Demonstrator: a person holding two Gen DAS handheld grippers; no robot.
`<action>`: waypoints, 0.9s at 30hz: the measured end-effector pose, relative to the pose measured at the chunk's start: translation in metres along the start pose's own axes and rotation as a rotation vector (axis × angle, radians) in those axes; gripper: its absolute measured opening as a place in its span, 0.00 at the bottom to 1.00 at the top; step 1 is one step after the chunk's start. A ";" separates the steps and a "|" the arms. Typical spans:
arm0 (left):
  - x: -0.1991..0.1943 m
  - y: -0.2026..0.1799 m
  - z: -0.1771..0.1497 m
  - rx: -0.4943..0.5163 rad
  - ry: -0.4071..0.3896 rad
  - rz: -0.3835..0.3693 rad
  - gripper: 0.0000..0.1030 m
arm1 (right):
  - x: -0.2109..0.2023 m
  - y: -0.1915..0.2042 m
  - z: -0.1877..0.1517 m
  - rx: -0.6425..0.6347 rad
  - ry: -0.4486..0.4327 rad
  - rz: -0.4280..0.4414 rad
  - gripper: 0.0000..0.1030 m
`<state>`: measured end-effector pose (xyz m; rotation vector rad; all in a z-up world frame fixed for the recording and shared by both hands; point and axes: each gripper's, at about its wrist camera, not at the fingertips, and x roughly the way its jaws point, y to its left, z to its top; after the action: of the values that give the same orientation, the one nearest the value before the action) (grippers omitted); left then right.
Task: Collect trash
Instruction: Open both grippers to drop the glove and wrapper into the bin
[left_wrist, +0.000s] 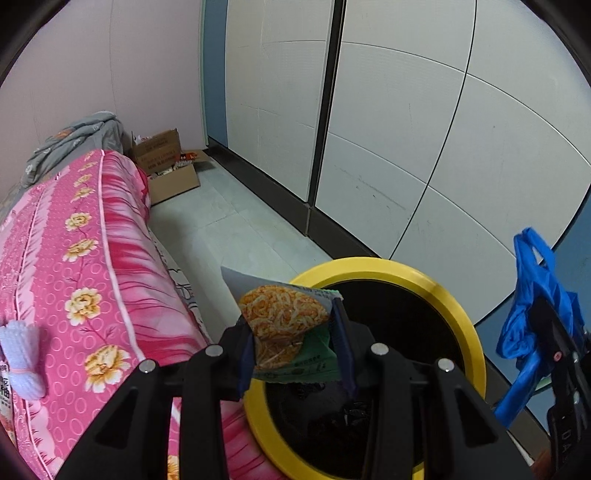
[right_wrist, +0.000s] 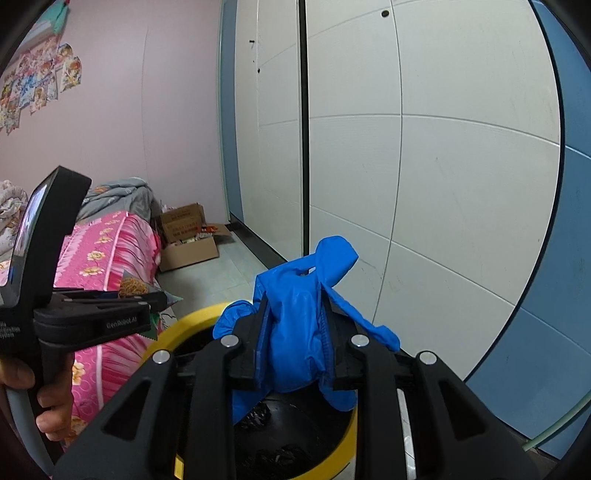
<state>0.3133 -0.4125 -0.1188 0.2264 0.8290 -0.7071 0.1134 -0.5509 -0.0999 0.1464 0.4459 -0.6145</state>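
A snack wrapper printed with orange noodles is pinched in my left gripper, which hangs over the near rim of a yellow-rimmed bin lined in black. A crumpled blue plastic bag fills my right gripper, shut on it above the same yellow-rimmed bin. In the left wrist view the blue plastic bag and the right gripper show at the right edge. The right wrist view has the left gripper and its wrapper at the left, held by a hand.
A bed with a pink flowered cover runs along the left, close to the bin. An open cardboard box sits on the pale tiled floor at the bed's far end. White wardrobe doors line the right side.
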 end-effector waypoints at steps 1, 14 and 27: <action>0.001 0.000 0.001 -0.001 0.000 -0.003 0.34 | 0.001 -0.001 0.000 0.000 0.004 0.000 0.23; -0.027 0.006 0.007 -0.046 -0.058 0.022 0.80 | -0.012 -0.006 0.001 0.030 -0.037 -0.028 0.58; -0.135 0.067 -0.002 -0.175 -0.225 0.076 0.91 | -0.069 0.014 0.035 0.053 -0.149 0.074 0.69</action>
<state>0.2932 -0.2958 -0.0258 0.0197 0.6587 -0.5735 0.0844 -0.5122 -0.0380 0.1651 0.2791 -0.5604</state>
